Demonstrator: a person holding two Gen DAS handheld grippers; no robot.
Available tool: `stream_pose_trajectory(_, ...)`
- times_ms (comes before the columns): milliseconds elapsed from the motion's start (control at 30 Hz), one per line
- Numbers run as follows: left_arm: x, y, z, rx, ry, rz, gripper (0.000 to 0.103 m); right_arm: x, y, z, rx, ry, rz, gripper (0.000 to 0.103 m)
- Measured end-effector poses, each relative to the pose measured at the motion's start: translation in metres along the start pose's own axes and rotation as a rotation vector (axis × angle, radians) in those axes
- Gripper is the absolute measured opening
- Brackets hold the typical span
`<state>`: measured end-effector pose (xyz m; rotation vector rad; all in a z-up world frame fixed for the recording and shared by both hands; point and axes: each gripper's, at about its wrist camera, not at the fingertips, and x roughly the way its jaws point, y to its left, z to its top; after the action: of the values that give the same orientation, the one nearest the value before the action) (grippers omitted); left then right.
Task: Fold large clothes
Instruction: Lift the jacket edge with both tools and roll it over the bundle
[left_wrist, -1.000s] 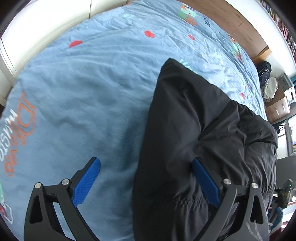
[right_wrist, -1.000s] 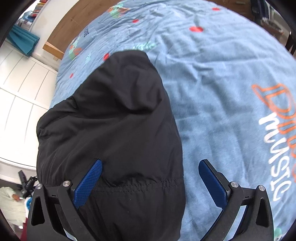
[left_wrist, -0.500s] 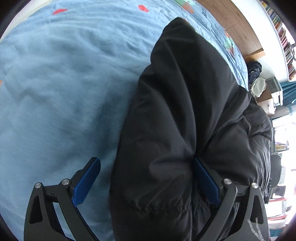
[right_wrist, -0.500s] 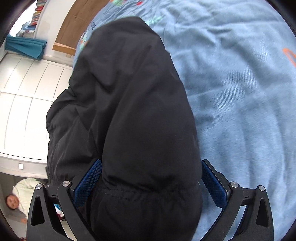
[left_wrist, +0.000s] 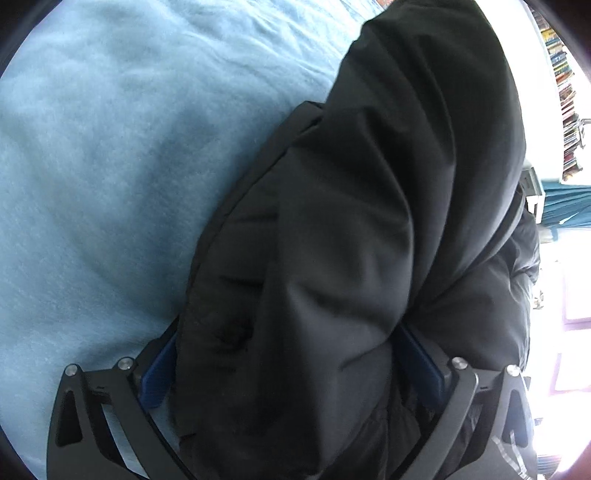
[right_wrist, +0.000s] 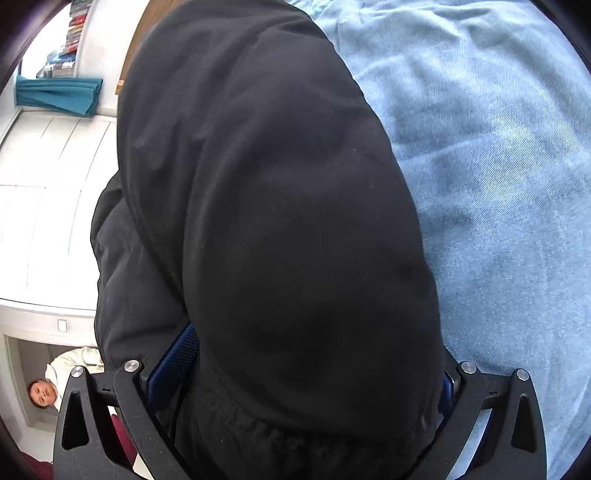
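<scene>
1. Fingers of the left gripper, lower centre of the left wrist view, stand wide apart with a thick bulge of the black jacket filling the gap; whether the blue pads press the cloth yet cannot be told.
2. Jacket position: it lies on the light blue bedspread, which fills the left half of that frame, while the garment runs from bottom centre to upper right.
3. Right gripper, lower centre of the right wrist view: fingers likewise spread, straddling the jacket; only the left pad shows clearly.
4. Bedspread occupies the right of this frame.
5. Judged step: taking hold of one end for a fold. Close both grippers together on all layers, seat the pads deep past the gathered hem, and lift evenly so the padded fabric does not slip.
</scene>
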<state>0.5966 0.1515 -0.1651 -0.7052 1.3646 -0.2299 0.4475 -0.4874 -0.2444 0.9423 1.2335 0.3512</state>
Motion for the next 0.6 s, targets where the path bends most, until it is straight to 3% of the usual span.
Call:
stream_pose_trajectory(367, 0.010, 0.011, -0.022, -0.045, 0.003, -0.136, 0.102, 0.026, 0.016, -0.003, -0.019, -0.008, 0.008, 0.102)
stream_pose_trajectory(533, 0.015, 0.009, -0.036, -0.058, -0.021, -0.195, 0.088, 0.031, 0.027, -0.004, -0.020, -0.013, 0.049, 0.088)
stream_pose_trajectory(600, 0.014, 0.010, -0.045, -0.066, -0.040, -0.220, 0.077, 0.033, 0.028, -0.005, -0.021, -0.021, 0.076, 0.074)
